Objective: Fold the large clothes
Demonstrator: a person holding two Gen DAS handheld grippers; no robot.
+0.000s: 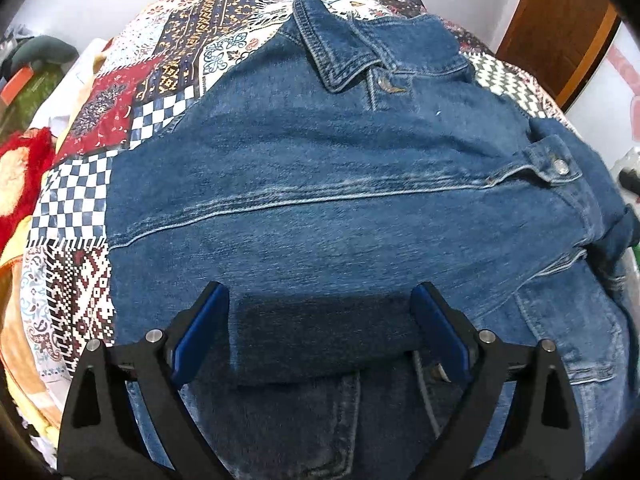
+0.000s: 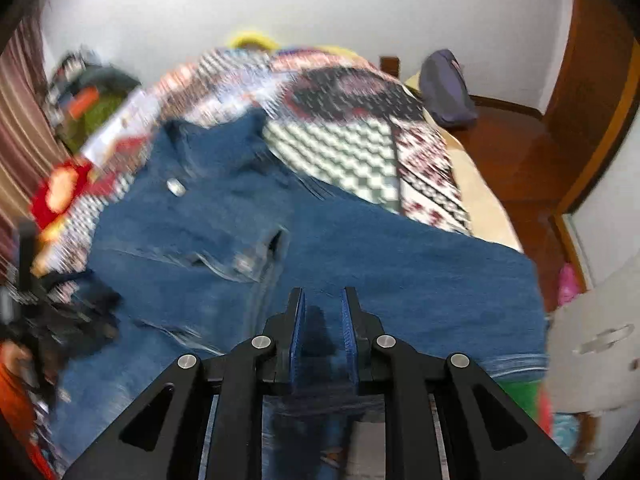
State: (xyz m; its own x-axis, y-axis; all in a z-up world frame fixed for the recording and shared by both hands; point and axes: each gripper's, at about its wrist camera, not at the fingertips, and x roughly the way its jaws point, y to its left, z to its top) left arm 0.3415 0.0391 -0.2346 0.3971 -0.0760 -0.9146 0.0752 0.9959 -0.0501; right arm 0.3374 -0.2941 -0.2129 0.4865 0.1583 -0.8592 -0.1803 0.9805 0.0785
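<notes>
Denim fills the space under both tools. In the left wrist view, the left tool [image 1: 320, 300] is seen with its 2 blue-padded fingers [image 1: 200, 332] spread wide, pointed steeply down at the denim jacket [image 1: 320, 184]. Between and just below those fingers a darker folded band of the jacket is crossed, but no pad is seen pressing on it. Beyond the fingers the jacket is spread flat, a long seam running across it; its collar [image 1: 340, 48] is found at the far end, and a cuff with a metal button [image 1: 560, 166] lies at the right.

In the right wrist view, which is blurred, the right tool [image 2: 323, 300] is shown with its 2 fingers drawn narrow, nearly together. A dark fold of denim appears in the slim gap between the pads, though whether it is truly pinched cannot be told through the blur. Ahead and to the left of this tool the jacket [image 2: 200, 220] is laid out, a metal button [image 2: 176, 187] showing on it.

Under the jacket a patchwork bedspread [image 1: 80, 200] of checks and printed squares is spread over the bed. A red fuzzy item [image 1: 20, 176] is seen at the bed's left edge, and a wooden door [image 2: 592, 120] at the far right.
</notes>
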